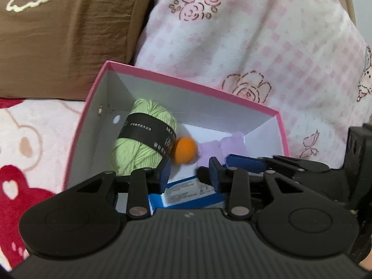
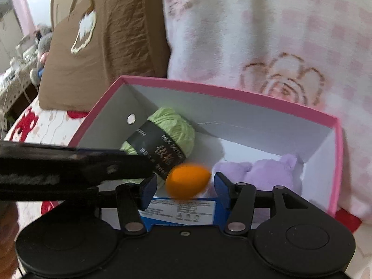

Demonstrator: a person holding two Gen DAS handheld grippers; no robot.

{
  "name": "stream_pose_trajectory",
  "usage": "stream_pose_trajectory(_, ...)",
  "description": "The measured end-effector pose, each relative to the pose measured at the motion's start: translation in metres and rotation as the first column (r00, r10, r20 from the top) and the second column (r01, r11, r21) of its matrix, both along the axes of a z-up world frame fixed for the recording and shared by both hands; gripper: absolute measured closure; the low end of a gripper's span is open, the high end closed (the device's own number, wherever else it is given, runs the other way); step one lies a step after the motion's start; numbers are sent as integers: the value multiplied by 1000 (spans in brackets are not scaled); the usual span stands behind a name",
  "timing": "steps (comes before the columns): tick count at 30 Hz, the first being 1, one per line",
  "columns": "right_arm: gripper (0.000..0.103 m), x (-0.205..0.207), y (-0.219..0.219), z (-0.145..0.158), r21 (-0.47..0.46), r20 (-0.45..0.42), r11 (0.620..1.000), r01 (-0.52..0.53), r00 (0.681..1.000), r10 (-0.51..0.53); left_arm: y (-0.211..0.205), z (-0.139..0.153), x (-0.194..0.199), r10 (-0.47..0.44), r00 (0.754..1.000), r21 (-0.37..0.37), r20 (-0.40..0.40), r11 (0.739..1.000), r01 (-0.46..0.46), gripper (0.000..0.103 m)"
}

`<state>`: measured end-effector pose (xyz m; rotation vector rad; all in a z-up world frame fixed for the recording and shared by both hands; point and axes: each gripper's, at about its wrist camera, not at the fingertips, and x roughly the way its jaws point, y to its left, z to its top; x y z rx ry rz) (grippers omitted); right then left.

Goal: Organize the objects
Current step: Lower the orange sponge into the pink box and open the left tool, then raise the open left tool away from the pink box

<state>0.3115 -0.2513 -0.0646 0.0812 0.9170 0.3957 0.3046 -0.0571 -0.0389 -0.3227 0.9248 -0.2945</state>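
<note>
An open pink box (image 1: pixel 76 137) (image 2: pixel 334 162) with white walls lies on the bed. Inside it are a green yarn skein (image 1: pixel 139 148) (image 2: pixel 176 127) with a black band, a purple plush toy (image 1: pixel 230 144) (image 2: pixel 272 172) and a blue-and-white carton (image 1: pixel 186 197) (image 2: pixel 181 211). A blurred orange ball (image 1: pixel 186 150) (image 2: pixel 188 181) sits loose in the box's middle. My left gripper (image 1: pixel 189 174) hangs open over the box, the ball just beyond its tips. My right gripper (image 2: pixel 184 189) is open too, with the ball in the gap and neither pad pressing it.
A brown pillow (image 1: pixel 69 34) (image 2: pixel 104 46) and a pink-and-white rose blanket (image 1: pixel 255 46) (image 2: pixel 255 34) rise behind the box. The sheet with red and pink bears (image 1: pixel 28 158) spreads at the left. Each gripper shows in the other's view, the left gripper's body (image 2: pixel 69 165) crossing the box's left side.
</note>
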Motion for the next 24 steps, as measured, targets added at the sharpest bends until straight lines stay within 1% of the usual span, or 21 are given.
stream_pose_trajectory(4,43,-22,-14,11,37,42,999,3,999,-4,7,11,-16,10,1000,-3,10,1000,-10,62)
stream_pose_trajectory(6,43,-38,-20,21,61,71,998,-4,997,-1,11,16,-26,13,1000,2,11,1000,-13,61)
stream_pose_trajectory(9,42,-59,-26,33,80,104,997,-14,995,5,15,23,-43,16,1000,28,10,999,-17,59)
stream_pose_trajectory(10,40,-67,-28,38,83,115,996,-15,993,5,16,26,-49,16,1000,44,10,999,-16,58)
stream_pose_trajectory(12,39,-79,-31,45,86,134,996,-16,991,5,17,32,-59,11,1000,73,11,997,-12,57)
stream_pose_trajectory(15,37,-97,-32,54,78,154,997,-20,988,8,19,44,-74,9,1000,102,16,995,-10,53)
stream_pose_trajectory(19,35,-118,-28,66,63,169,998,-30,985,19,28,56,-98,18,999,89,30,996,-20,47)
stream_pose_trajectory(21,32,-131,-26,70,57,177,998,-28,984,17,31,57,-108,20,1000,87,15,996,-21,47)
stream_pose_trajectory(24,31,-149,-16,77,6,204,1000,-21,979,19,34,62,-122,17,1000,114,12,993,-19,47)
